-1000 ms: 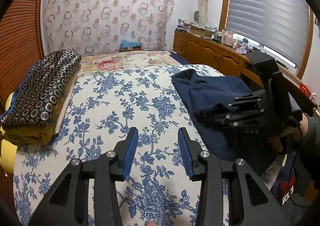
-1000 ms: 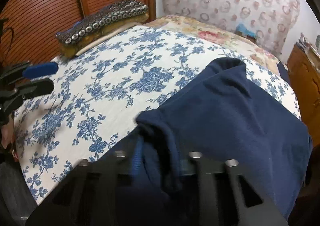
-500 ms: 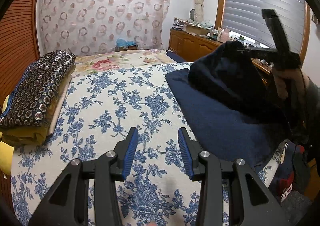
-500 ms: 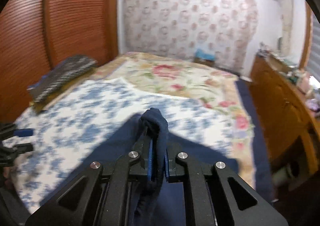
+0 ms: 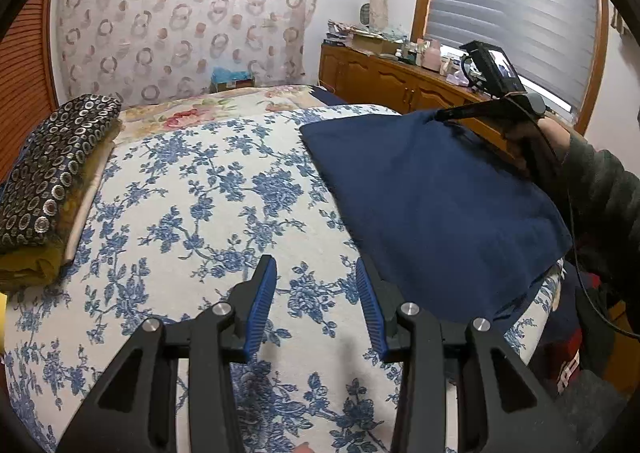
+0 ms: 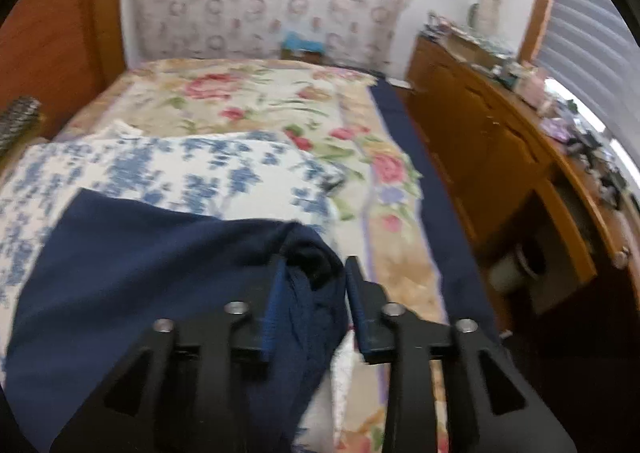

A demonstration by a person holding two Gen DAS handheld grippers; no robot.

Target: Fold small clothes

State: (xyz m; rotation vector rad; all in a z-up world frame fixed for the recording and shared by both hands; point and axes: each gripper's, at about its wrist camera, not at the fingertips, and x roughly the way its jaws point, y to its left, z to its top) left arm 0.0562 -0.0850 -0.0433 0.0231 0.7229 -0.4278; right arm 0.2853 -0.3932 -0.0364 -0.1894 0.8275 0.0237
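A dark navy garment lies spread flat on the right side of the blue-flowered bedcover. My right gripper is at the garment's far right corner; its jaws stand apart with bunched navy cloth between them. In the left wrist view it shows at that corner, held by a hand. My left gripper is open and empty, low over the bedcover just left of the garment's near edge.
A stack of folded patterned cloths lies at the bed's left edge. A wooden cabinet with clutter runs along the right wall under a blind. A rose-patterned cover lies beyond.
The right gripper carried the lifted garment corner out to the far right and down, so the cloth now lies flat. Its jaws have opened. The left gripper has stayed in place.
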